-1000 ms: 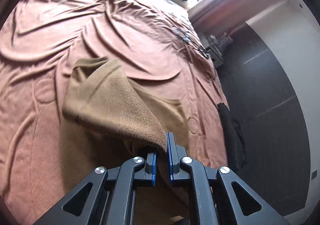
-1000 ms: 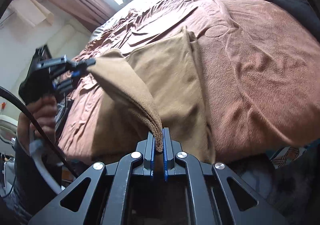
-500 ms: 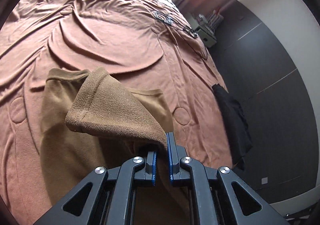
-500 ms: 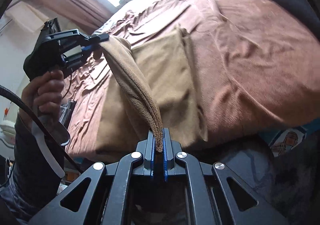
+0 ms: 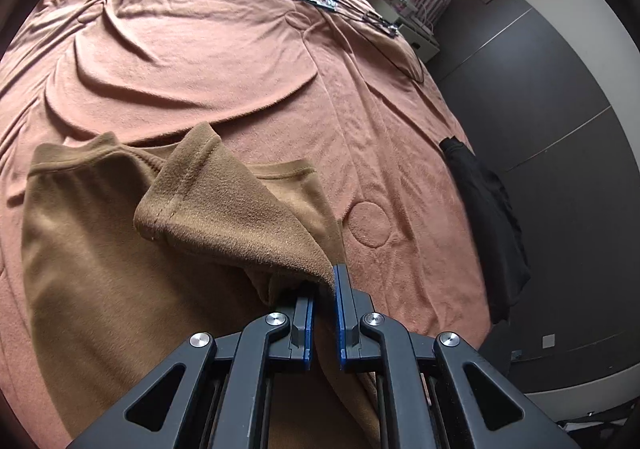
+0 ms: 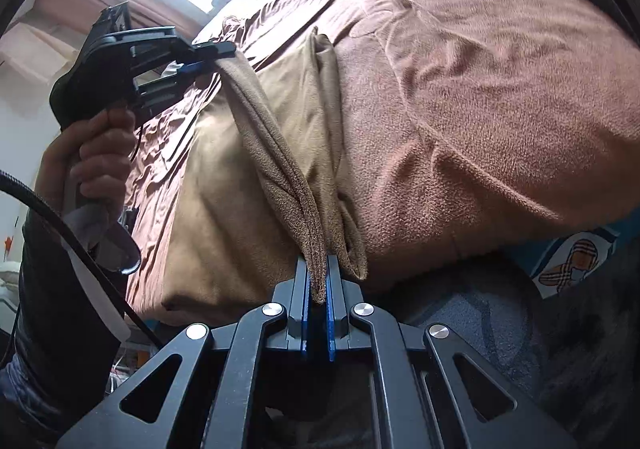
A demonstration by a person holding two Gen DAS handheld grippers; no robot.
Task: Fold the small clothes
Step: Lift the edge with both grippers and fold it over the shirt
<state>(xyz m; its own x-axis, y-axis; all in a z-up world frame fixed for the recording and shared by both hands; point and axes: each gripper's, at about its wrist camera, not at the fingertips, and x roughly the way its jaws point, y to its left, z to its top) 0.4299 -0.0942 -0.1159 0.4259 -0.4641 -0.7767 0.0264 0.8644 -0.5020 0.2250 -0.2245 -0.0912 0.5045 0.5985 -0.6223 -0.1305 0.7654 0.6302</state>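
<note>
While clamped narrow on the tan fleece garment, pinch it at two spots. Left tongs: blue pads nearly together, biting a corner of a raised flap. Right tongs: pressed shut on a doubled edge of the same cloth, at the near edge of the bed.

Spread mostly flat over the near part of the bed, on the rust-brown cover. Soft, napped, plain tan, with a stitched hem along the far edge. Lifted between the two grips into a taut ridge, slanting from far left down to the near middle in the right wrist view. Turned over at the flap, hem and seam line showing, the rest of the cloth lying in shallow folds beneath. Hanging slightly over the near edge of the mattress just right of the right tongs.

Gripped by a hand on the handle of the left tongs, dark sleeve below, black cable curving across it.

Well apart to the right, draped over the bed's right edge: a black garment. Between it and the tan cloth, a stitched circle in the cover.
</note>
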